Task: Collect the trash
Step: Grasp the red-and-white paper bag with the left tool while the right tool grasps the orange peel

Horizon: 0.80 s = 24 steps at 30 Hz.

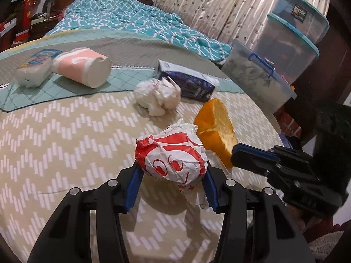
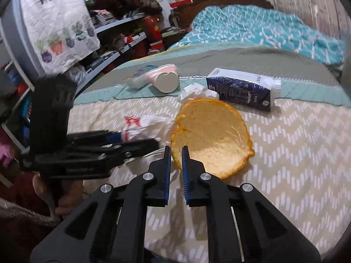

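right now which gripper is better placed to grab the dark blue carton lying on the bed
Right. The right gripper pinches only the orange peel's edge, nearer the dark blue carton; the left gripper clamps the red-and-white wrapper.

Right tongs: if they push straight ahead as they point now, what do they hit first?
The orange peel. The right tongs are nearly closed with their tips already at its near rim, apparently pinching the edge. Beyond it lie the crumpled tissue and milk carton; depth is unclear.
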Motion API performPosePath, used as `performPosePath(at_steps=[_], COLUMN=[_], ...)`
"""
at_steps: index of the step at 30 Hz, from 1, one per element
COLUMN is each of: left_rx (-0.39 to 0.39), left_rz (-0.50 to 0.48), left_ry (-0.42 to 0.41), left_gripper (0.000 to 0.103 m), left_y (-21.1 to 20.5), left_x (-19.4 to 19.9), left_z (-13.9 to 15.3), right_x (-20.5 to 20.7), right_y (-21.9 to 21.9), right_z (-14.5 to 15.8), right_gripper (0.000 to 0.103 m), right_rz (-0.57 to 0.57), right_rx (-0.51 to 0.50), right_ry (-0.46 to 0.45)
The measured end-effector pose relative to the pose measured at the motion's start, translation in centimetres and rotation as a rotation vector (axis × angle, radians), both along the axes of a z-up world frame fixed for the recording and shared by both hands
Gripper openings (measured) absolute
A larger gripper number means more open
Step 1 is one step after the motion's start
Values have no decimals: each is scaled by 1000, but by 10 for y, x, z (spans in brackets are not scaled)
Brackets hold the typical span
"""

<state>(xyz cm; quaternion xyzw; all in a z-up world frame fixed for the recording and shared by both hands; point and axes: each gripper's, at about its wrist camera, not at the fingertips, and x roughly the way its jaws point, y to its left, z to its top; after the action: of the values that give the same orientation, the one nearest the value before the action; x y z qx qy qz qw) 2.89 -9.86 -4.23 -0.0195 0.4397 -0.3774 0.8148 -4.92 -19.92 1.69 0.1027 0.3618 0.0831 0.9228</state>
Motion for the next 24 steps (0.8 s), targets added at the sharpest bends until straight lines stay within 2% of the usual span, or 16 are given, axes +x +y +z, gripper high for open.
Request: performPosePath(at_steps=[1,2,3,4,9,12,16,23,24], left_rx=[5,11,16,19,28,33,37,46,46], left_rz=[-4,-6,-9,-10,12,34,62,81,81], left_ry=[2,4,8,13,15,2,1,16,15], left_gripper=[48,48,48,48,48,48,48,48,48], left_y=[-2,-4,-6,-7,-7,-4,4,7,8], left_x=[-1,-2,-3,-3,-2,1,5,5,5], left_z=[-2,-3,-5,-6,-7,-4,-2,-5,-5], right_x=[-7,-12,-18,-22,2,28,62,88,87], right_y=[-2,-4,-7,-10,-26,-39,-52,-40,-38], right_z=[0,0,1,1,-9,-18,-22,-28,-29], right_gripper=[36,89,97,100,100,100,100,100,93], right_rz=[-20,-43,-66,-72,-2,46,138,241,243], right_rx=[-22,-28,-31,-53,-120,-112,-35,-42,-33], right_ry=[-26,-52,-91,-111,-34,49,120,157,163])
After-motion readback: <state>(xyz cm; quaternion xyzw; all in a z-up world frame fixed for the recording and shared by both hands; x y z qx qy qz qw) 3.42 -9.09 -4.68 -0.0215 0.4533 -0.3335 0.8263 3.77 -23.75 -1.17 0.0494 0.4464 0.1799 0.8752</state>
